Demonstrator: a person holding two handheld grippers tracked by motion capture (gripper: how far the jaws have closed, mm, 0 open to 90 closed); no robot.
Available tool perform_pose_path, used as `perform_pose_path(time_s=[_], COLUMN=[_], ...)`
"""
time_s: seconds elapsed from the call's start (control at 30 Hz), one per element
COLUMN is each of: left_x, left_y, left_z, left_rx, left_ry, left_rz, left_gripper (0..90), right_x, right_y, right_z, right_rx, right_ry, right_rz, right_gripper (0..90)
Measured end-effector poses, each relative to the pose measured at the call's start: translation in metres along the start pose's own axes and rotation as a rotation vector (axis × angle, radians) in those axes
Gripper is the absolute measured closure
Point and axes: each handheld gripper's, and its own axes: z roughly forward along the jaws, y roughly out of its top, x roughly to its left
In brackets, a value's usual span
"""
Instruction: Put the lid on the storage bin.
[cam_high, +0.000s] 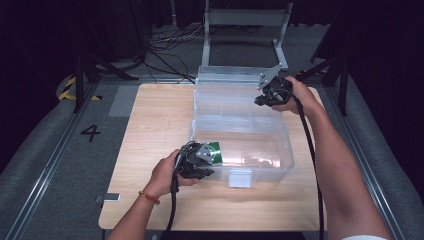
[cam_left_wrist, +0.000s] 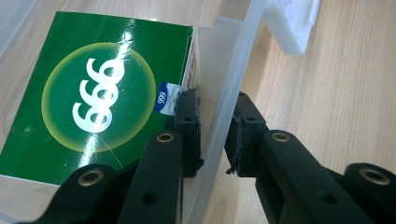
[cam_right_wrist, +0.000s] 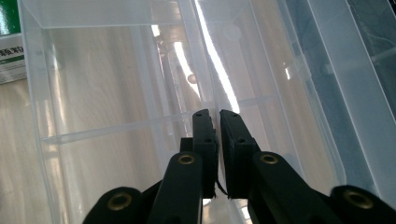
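A clear plastic box (cam_high: 288, 150) stands open on the wooden table, its lid (cam_high: 225, 80) laid back behind it. A green carton (cam_high: 215, 149) marked 666 lies inside at the box's near left corner. My left gripper (cam_high: 211, 162) is at that corner. In the left gripper view its jaws straddle the box wall (cam_left_wrist: 233, 79), one pad inside beside the green carton (cam_left_wrist: 93, 102) and one outside, closed on the wall. My right gripper (cam_high: 258, 100) is at the lid's right side. In the right gripper view its pads (cam_right_wrist: 217, 121) are pinched on a thin clear rim (cam_right_wrist: 205, 56).
The box's white latch (cam_high: 240, 177) faces the table's near edge. Bare wooden table (cam_high: 160, 120) lies left of the box. A metal frame (cam_high: 245, 17) and loose cables (cam_high: 170, 42) sit on the floor beyond the table. A small grey tag (cam_high: 111, 197) lies at the near left corner.
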Motion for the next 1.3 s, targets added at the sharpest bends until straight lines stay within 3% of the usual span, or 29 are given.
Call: perform_pose_path(time_s=[0.27,1.3], left_x=[0.0,-0.001], left_y=[0.0,0.0], left_z=[0.0,0.001], left_rx=[0.001,-0.005], left_ry=[-0.005,0.008], left_rz=[-0.001,-0.033], left_gripper=[76.6,75.1], right_x=[0.003,0.031], right_y=[0.001,0.008], right_z=[-0.004,-0.034], right_rx=[-0.014,-0.042], right_ry=[-0.002,-0.014], right_rz=[0.009,-0.049], right_gripper=[86.3,88.1])
